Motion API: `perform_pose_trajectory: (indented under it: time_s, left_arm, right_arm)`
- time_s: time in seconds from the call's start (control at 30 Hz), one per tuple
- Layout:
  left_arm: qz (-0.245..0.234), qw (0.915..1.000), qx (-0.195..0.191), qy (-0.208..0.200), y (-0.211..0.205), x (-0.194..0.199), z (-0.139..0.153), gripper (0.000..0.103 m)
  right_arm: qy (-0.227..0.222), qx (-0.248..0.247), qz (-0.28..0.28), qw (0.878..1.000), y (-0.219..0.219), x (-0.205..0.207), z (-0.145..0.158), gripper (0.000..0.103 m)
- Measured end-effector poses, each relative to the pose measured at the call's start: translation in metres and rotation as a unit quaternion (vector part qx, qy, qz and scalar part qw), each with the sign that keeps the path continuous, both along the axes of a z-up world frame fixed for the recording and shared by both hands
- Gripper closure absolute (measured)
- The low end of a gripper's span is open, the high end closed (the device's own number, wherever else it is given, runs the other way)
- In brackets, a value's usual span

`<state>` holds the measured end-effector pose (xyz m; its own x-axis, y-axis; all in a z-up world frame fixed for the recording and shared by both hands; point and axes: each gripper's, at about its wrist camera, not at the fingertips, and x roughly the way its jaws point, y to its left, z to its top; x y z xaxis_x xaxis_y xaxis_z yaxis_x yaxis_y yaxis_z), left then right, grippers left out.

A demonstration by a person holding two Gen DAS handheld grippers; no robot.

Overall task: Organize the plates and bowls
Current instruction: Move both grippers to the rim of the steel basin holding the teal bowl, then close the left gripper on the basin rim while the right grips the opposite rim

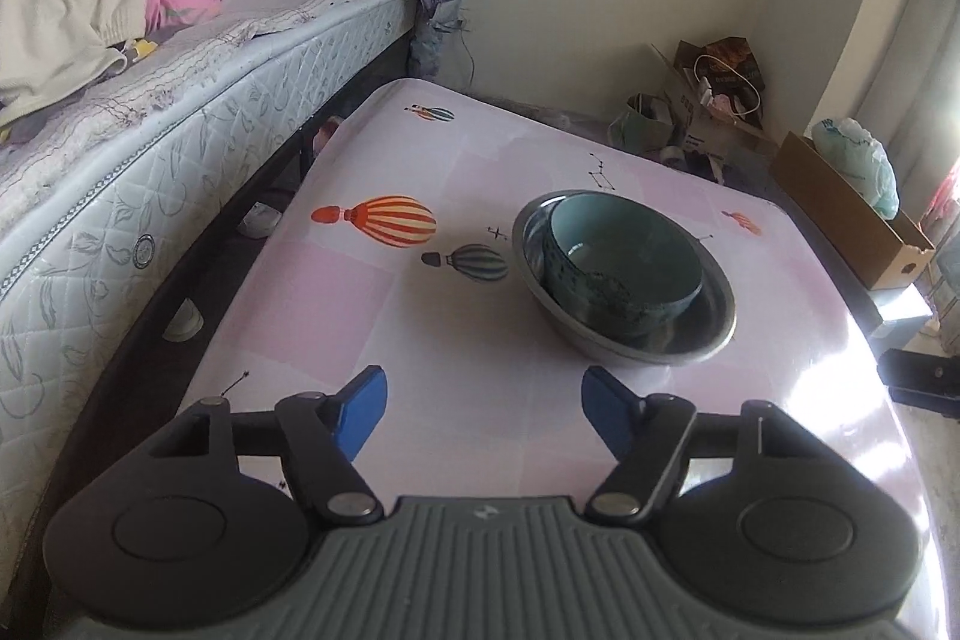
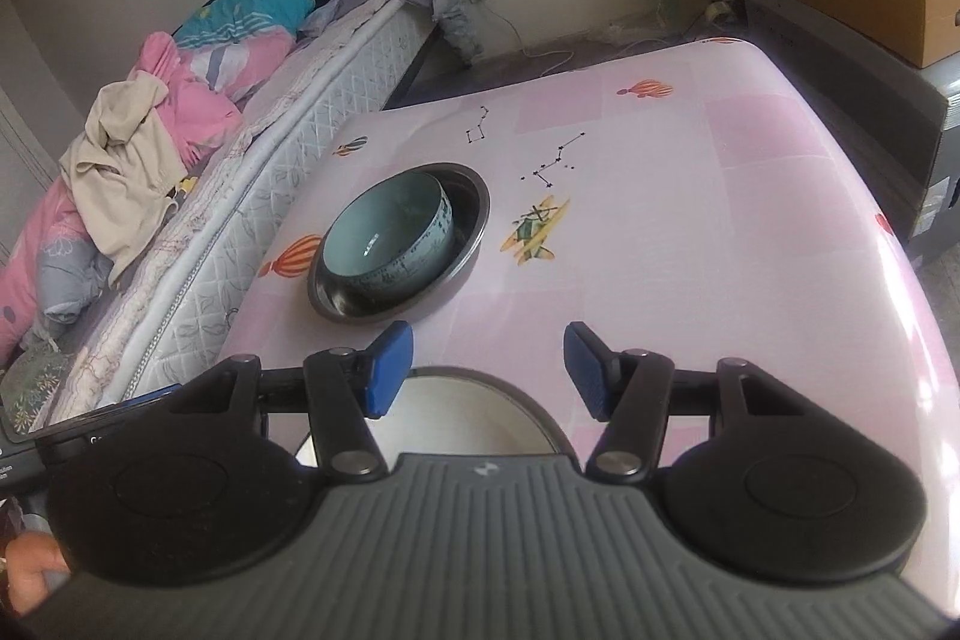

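Note:
A teal ceramic bowl (image 1: 624,262) sits tilted inside a wider metal bowl (image 1: 708,334) on the pink table (image 1: 372,316). My left gripper (image 1: 483,403) is open and empty, a little short of the metal bowl. In the right wrist view the same teal bowl (image 2: 384,232) rests in the metal bowl (image 2: 465,244) ahead and to the left. My right gripper (image 2: 489,370) is open and empty above a white plate with a dark rim (image 2: 474,415), which lies partly hidden under the gripper body.
A bed with a quilted mattress (image 1: 150,160) and piled clothes runs along the table's left side. Cardboard boxes (image 1: 840,208) and bags stand on the floor past the table's far right corner. A dark box (image 2: 870,112) stands at the table's right edge.

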<state>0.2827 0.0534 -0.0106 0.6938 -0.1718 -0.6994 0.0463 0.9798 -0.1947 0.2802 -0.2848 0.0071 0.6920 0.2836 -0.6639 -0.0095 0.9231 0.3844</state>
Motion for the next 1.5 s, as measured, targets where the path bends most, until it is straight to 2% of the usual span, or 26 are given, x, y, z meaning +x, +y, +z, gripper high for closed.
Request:
perform_pose_trajectory:
  time_s: [0.07, 0.2, 0.23, 0.27, 0.4, 0.47, 0.8, 1.07, 1.5]
  left_arm:
    - [0.003, 0.9998, -0.016, 0.008, 0.002, 0.019, -0.002, 0.042]
    - [0.012, 0.9985, -0.045, 0.029, 0.004, 0.055, -0.008, 0.051]
    - [0.012, 0.9981, -0.050, 0.035, 0.004, 0.062, -0.009, 0.060]
    - [0.012, 0.9975, -0.056, 0.042, 0.003, 0.070, -0.011, 0.066]
    - [0.016, 0.9958, -0.066, 0.062, -0.001, 0.092, -0.017, 0.072]
    - [0.014, 0.9950, -0.068, 0.072, -0.004, 0.101, -0.021, 0.079]
    - [0.016, 0.9886, -0.100, 0.111, -0.005, 0.127, -0.037, 0.078]
    - [0.018, 0.9890, -0.087, 0.118, -0.013, 0.140, -0.046, 0.080]
    - [0.021, 0.9891, -0.091, 0.114, -0.021, 0.149, -0.057, 0.093]
  right_arm:
    - [0.006, 0.002, 0.005, 1.000, -0.001, 0.021, -0.001, 0.048]
    - [0.023, 0.007, 0.014, 1.000, 0.000, 0.068, -0.012, 0.052]
    - [0.028, 0.009, 0.016, 0.999, 0.001, 0.079, -0.015, 0.053]
    - [0.032, 0.011, 0.019, 0.999, 0.002, 0.088, -0.019, 0.056]
    - [0.049, 0.011, 0.030, 0.998, 0.008, 0.124, -0.035, 0.066]
    - [0.060, 0.016, 0.031, 0.998, 0.010, 0.138, -0.044, 0.067]
    - [0.091, 0.052, 0.039, 0.994, 0.009, 0.169, -0.073, 0.071]
    - [0.101, 0.051, 0.049, 0.992, 0.015, 0.182, -0.080, 0.074]
    - [0.099, 0.065, 0.055, 0.991, 0.031, 0.203, -0.099, 0.094]
